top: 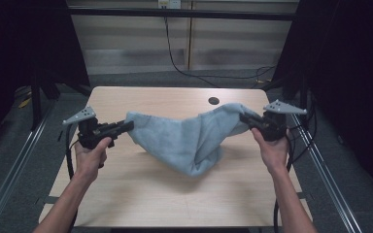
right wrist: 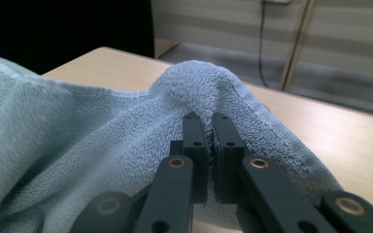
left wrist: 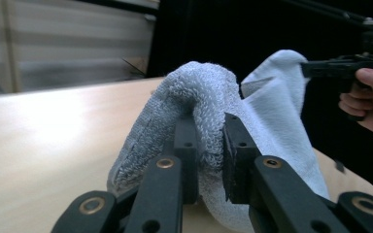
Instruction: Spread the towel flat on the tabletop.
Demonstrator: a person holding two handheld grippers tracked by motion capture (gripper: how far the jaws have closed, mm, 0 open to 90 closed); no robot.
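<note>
Towel (top: 184, 138), pale grey-blue terry, hangs in a slack swag between the two grippers above the wooden table (top: 141, 194), its lowest fold reaching down to the tabletop or just above it near the middle. The left gripper (top: 128, 125) clamps one end of the cloth and the right gripper (top: 244, 118) clamps the other, each held level in a hand and pointing inward toward the other.

Little else sits near the work. A small dark round hole (top: 213, 101) lies in the tabletop behind the towel, toward the far edge. A black cable (top: 175, 60) runs down the pale panelled wall beyond the table, and metal rails (top: 9, 170) flank the table on both sides. Nothing stands between the grippers but the towel itself.

The left gripper view shows the jaws pressed on a thick bunched fold of towel (left wrist: 199, 97), the terry bulging up over the tips with some width of cloth between the pads. Farther off in that view, the person's other hand (left wrist: 369, 99) grips the right gripper (left wrist: 315, 68) against the dark backdrop, with the far end of the towel rising to it. The right gripper view shows its jaws nearly together on a thinner hemmed edge of the towel (right wrist: 199, 87), with a stitched border running off to the left and the table's far corner and wall behind.
</note>
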